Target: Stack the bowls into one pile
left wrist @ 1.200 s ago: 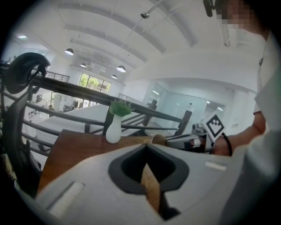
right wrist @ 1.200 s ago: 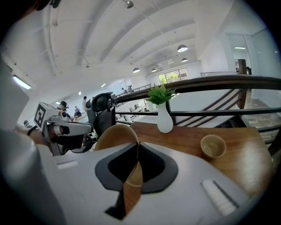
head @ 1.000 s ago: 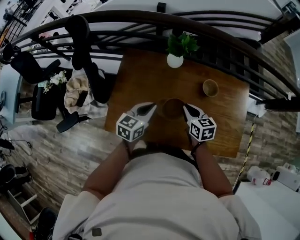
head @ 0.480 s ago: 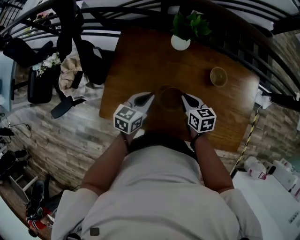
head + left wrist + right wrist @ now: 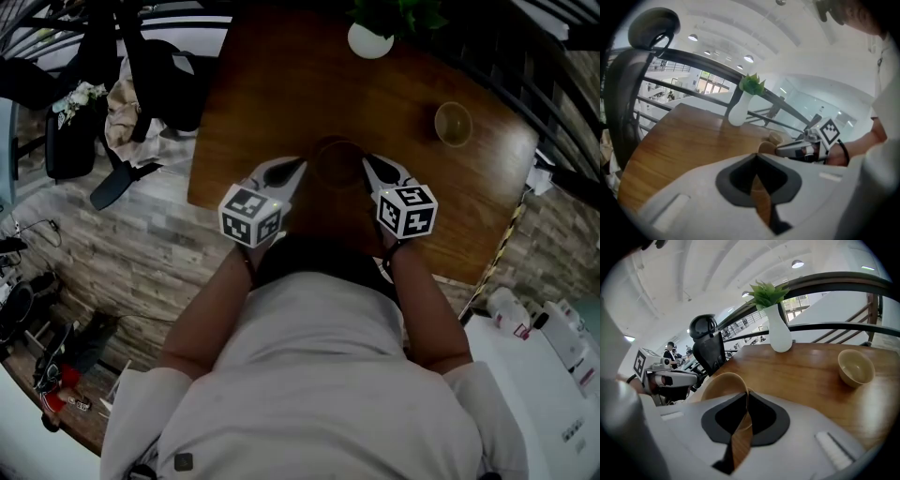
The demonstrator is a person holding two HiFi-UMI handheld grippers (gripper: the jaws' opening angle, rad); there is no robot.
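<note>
Grippers: right gripper [image 5: 744, 398] and left gripper [image 5: 757, 158] are each pinched nearly closed on opposite rims of the held bowl [image 5: 339, 164]. The second bowl [image 5: 453, 123] sits on the table [image 5: 281, 94], farther out and to the right. It's nearer the right gripper.

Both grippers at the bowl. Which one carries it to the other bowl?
Right, likely. The right gripper pinches the rim of the held bowl, and the loose bowl sits on its side of the table.
</note>
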